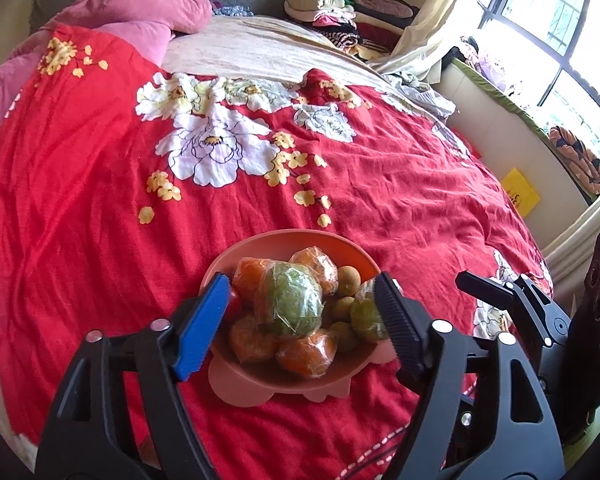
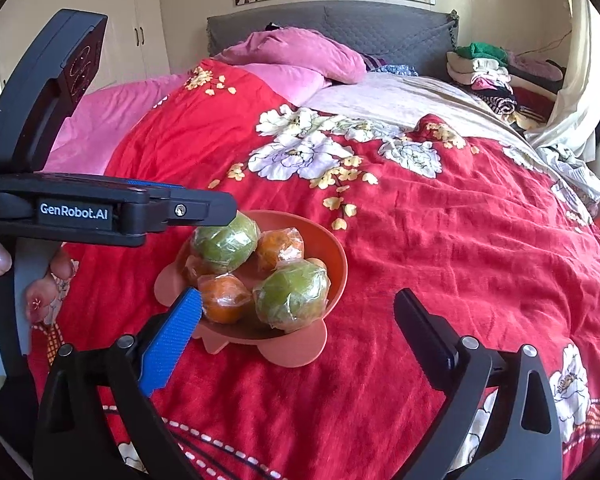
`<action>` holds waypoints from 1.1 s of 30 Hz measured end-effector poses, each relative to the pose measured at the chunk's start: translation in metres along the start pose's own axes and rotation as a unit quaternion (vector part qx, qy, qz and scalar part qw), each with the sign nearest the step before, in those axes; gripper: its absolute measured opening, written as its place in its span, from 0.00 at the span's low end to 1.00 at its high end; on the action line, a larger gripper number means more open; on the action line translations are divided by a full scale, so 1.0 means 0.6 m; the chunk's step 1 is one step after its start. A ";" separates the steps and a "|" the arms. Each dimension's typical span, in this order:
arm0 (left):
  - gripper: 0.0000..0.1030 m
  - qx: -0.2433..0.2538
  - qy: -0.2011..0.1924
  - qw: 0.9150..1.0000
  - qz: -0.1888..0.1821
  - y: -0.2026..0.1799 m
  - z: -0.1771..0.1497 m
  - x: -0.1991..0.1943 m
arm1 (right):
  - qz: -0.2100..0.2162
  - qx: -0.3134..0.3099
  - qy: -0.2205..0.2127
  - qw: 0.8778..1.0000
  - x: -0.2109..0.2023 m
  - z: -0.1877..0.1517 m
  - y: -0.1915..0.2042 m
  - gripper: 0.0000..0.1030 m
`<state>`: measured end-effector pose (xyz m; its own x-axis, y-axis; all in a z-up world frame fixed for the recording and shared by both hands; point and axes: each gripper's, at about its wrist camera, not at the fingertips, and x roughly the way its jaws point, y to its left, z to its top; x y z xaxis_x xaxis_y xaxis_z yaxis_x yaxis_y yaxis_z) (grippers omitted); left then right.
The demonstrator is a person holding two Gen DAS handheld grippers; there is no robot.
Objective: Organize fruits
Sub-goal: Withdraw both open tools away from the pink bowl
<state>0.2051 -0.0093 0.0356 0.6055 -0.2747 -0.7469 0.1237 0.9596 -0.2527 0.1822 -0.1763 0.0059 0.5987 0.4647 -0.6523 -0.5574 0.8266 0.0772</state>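
A salmon-pink bowl [image 1: 260, 252] sits on the red floral bedspread [image 1: 80, 220], piled with plastic-wrapped fruit. A wrapped green fruit [image 1: 294, 304] lies on top, among wrapped oranges [image 1: 306, 354] and small brownish-green fruits [image 1: 348, 280]. My left gripper [image 1: 300, 320] is open, its fingers either side of the pile just above the bowl, holding nothing. In the right wrist view the bowl [image 2: 332, 252] shows two green fruits [image 2: 292, 294] and oranges [image 2: 224, 298]. My right gripper [image 2: 296, 320] is open and empty, near the bowl's front. The left gripper's body [image 2: 100, 208] reaches in from the left.
Pink pillows [image 1: 140, 12] and a grey headboard [image 2: 340, 28] lie at the far end. Folded clothes [image 1: 328, 12] are stacked at the far right corner. A window [image 1: 560, 20] and a ledge run along the right. The bedspread stretches wide around the bowl.
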 end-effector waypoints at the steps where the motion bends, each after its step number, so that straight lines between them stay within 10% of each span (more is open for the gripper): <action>1: 0.69 0.001 -0.003 1.000 0.001 -0.002 0.000 -0.006 | 0.000 0.000 -0.001 1.000 -0.002 0.000 0.000 0.94; 13: 0.90 0.001 -0.035 0.999 0.012 -0.016 -0.004 -0.066 | -0.016 -0.004 -0.025 1.000 -0.053 0.007 0.013 0.95; 33: 0.90 -0.019 -0.071 0.996 0.042 -0.010 -0.046 -0.137 | -0.038 0.019 -0.057 0.997 -0.119 0.000 0.015 0.95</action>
<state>0.1330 0.0062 0.0818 0.7176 -0.1798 -0.6728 0.0400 0.9751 -0.2179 0.1342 -0.2022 0.0532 0.7007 0.4315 -0.5682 -0.4874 0.8711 0.0605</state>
